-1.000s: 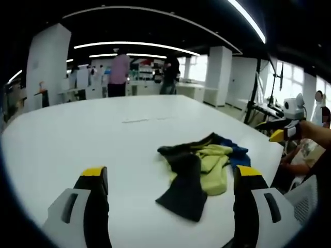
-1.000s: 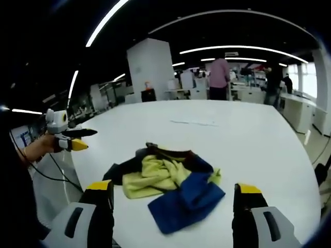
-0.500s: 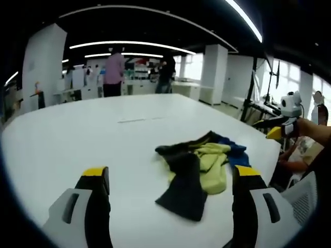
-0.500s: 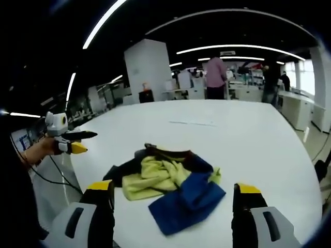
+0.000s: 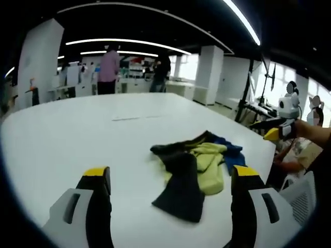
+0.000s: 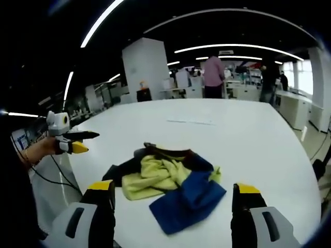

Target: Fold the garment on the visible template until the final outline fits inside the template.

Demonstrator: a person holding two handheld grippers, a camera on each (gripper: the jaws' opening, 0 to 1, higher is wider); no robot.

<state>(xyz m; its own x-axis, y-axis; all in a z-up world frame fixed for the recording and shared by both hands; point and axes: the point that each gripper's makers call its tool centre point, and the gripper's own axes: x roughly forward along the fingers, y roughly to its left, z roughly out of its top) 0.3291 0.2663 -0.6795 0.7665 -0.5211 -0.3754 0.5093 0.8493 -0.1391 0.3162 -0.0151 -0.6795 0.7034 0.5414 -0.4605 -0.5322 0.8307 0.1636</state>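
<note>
Both grippers are hovering with jaws spread wide and empty: the left gripper [image 5: 168, 178] and right gripper [image 6: 173, 191] are flanking a crumpled black, yellow and blue garment [image 6: 168, 181] lying on the white table [image 6: 248, 139], untouched, near its edge.

bright ceiling strips [image 5: 124, 41] | table [image 5: 62, 134] evenly lit | soft focus | edges bowed

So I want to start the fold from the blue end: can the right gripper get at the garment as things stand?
Probably yes. The right gripper is open, the crumpled garment lies just ahead between its jaws on the white table, and nothing stands between them.
</note>
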